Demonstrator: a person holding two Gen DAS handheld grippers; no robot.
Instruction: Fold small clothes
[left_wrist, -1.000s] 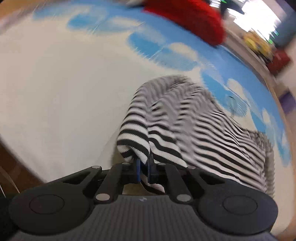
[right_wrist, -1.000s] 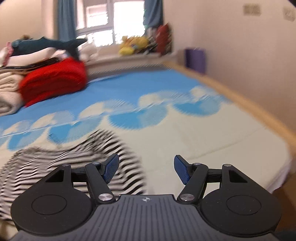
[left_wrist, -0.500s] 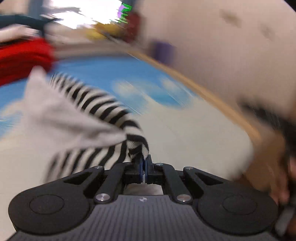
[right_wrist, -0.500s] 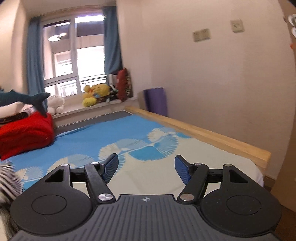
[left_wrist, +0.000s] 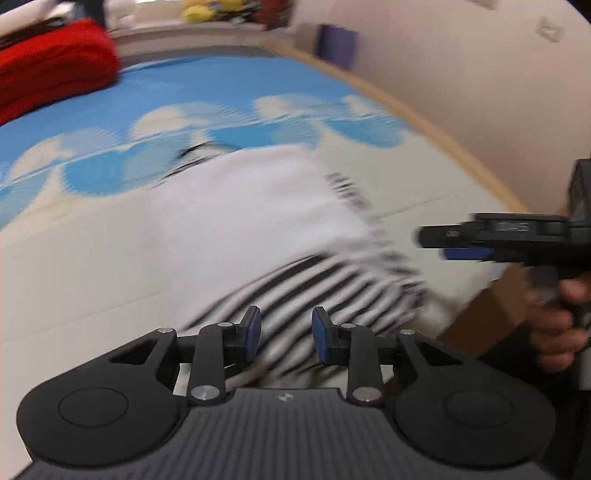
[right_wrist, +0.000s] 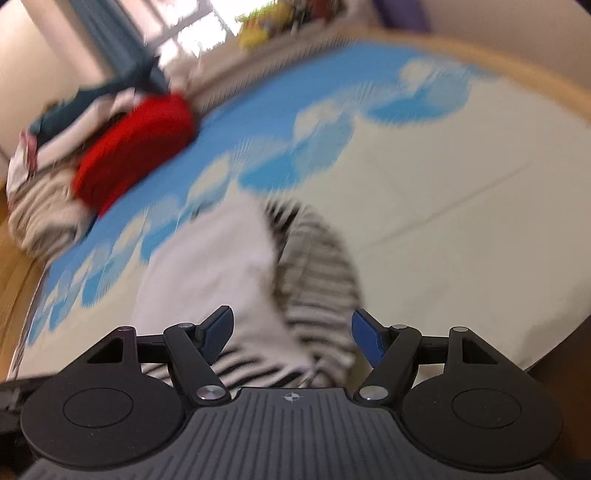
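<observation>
Though blurred, seemingly one striped garment (left_wrist: 332, 284)

left gripper (left_wrist: 283, 334): black ribbed body, two round discs, silver screws, blue pads | right gripper (right_wrist: 291, 334): same black build, blue pads, small white logo | hand (left_wrist: 557, 325): dark sleeve at wrist

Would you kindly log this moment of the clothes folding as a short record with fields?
surface: bed sheet, cream with blue fan pattern
garment: striped garment, black and white, lying crumpled on the sheet with its pale inner side turned up
left hand-held gripper: jaws have just been opening; garment below them, not pinched
right hand-held gripper: open above the garment, nothing held
background: red folded blanket at the far end of the bed
image quality: both views motion-blurred
</observation>
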